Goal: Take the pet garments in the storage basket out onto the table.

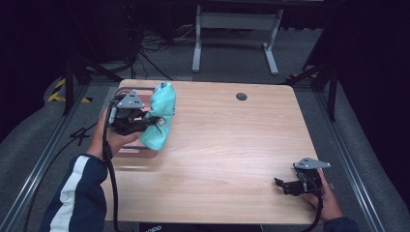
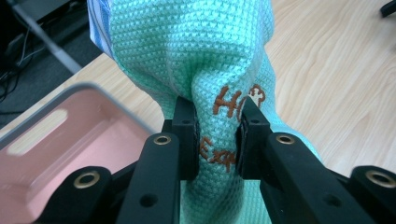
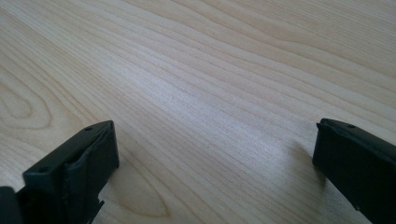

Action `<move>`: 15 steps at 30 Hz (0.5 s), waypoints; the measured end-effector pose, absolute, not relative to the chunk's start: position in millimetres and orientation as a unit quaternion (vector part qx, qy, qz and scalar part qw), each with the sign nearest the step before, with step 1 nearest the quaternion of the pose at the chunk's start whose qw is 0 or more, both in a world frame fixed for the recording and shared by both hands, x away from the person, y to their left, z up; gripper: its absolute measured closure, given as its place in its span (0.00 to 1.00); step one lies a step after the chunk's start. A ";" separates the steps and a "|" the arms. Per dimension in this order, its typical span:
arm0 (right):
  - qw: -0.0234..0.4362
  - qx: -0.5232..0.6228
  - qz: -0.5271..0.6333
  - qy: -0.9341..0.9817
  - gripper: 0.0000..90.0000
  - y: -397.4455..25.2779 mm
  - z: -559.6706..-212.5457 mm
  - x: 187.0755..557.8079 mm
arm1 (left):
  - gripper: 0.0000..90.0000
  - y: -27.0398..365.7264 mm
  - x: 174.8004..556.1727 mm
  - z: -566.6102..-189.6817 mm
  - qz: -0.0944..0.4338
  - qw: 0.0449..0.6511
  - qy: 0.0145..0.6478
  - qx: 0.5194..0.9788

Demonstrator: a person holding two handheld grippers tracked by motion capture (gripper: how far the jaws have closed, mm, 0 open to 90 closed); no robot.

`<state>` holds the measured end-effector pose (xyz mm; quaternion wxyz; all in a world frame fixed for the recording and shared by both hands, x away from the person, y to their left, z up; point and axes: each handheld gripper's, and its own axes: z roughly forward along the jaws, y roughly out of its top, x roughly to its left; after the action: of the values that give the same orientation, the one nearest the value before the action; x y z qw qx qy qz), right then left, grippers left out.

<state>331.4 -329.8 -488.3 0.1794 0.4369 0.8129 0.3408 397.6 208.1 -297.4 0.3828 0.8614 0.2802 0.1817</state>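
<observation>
Left tool (image 1: 155,120) was clenched on a bunched mint-green waffle-knit cloth with orange embroidered lettering (image 1: 161,115), pinching a fold between both black jaws; lettering sat right at the pinch in the left gripper view (image 2: 219,135). Cloth was at the left rear part of the light wooden desk (image 1: 227,145), partly over a pink rectangular plastic tray with grey rim (image 2: 70,140). Right tool (image 1: 283,185) sat near the front right corner of the desk, jaws spread wide, holding nothing, bare wood between them (image 3: 210,154).
</observation>
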 end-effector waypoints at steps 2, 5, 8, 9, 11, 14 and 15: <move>0.179 0.437 0.341 0.813 0.01 -329.8 -488.3 331.3 | 0.82 201.3 397.4 -297.7 0.179 0.388 0.274 0.861; 0.179 0.437 0.341 0.813 0.01 -329.7 -488.3 331.3 | 0.82 193.7 397.5 -298.9 0.173 0.389 0.266 0.865; 0.179 0.437 0.341 0.813 0.01 -329.8 -488.3 331.3 | 0.82 179.4 398.7 -301.3 0.164 0.388 0.251 0.871; 0.179 0.437 0.341 0.813 0.01 -329.8 -488.3 331.4 | 0.82 175.6 399.5 -301.5 0.167 0.384 0.245 0.874; 0.179 0.437 0.341 0.813 0.01 -329.8 -488.3 331.4 | 0.82 166.8 400.4 -303.2 0.158 0.384 0.236 0.878; 0.179 0.437 0.341 0.813 0.01 -329.8 -488.3 331.3 | 0.82 151.6 401.9 -306.2 0.152 0.383 0.227 0.882; 0.179 0.437 0.341 0.813 0.01 -329.8 -488.3 331.3 | 0.82 151.6 401.9 -306.2 0.152 0.383 0.227 0.882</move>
<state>331.3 -329.8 -488.3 0.1792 0.4372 0.8127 0.3410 401.9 151.6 -306.2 0.3831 0.8824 0.2269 0.1521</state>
